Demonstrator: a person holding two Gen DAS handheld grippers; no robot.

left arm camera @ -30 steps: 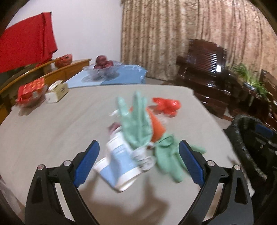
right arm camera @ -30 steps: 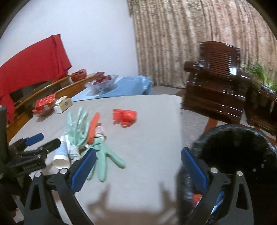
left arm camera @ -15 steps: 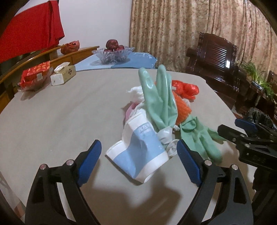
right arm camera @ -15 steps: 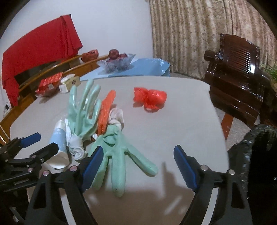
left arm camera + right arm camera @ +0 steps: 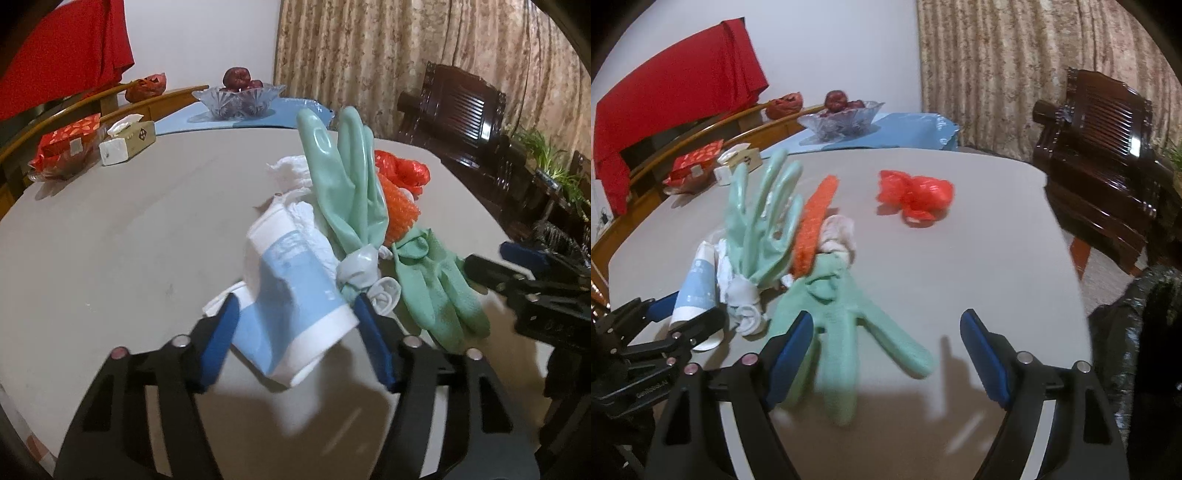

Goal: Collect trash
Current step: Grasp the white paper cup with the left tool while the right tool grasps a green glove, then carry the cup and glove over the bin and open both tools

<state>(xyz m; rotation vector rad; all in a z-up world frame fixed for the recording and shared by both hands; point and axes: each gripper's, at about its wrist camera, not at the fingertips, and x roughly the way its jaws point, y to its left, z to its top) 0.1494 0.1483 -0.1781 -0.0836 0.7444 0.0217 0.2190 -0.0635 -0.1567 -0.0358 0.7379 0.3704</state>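
A pile of trash lies on the grey table (image 5: 110, 236). My left gripper (image 5: 295, 332) is shut on a blue-and-white paper cup (image 5: 291, 295), also seen from the right wrist (image 5: 696, 291). Behind the cup stand an inflated green glove (image 5: 343, 184), white tissue (image 5: 291, 173), an orange mesh piece (image 5: 399, 210) and a red plastic bag (image 5: 402, 170). A flat green glove (image 5: 846, 317) lies just ahead of my right gripper (image 5: 886, 354), which is open and empty above the table's near edge. The red bag (image 5: 916, 195) lies farther back.
A black-lined bin (image 5: 1145, 332) stands off the table's right edge. A tissue box (image 5: 127, 142), a red packet dish (image 5: 68, 146) and a glass fruit bowl (image 5: 240, 99) sit at the far left and back. Dark wooden chairs (image 5: 1108, 166) stand to the right.
My left gripper moved forward and closed on the paper cup. My right gripper swung left from the bin toward the flat green glove and came closer to it.
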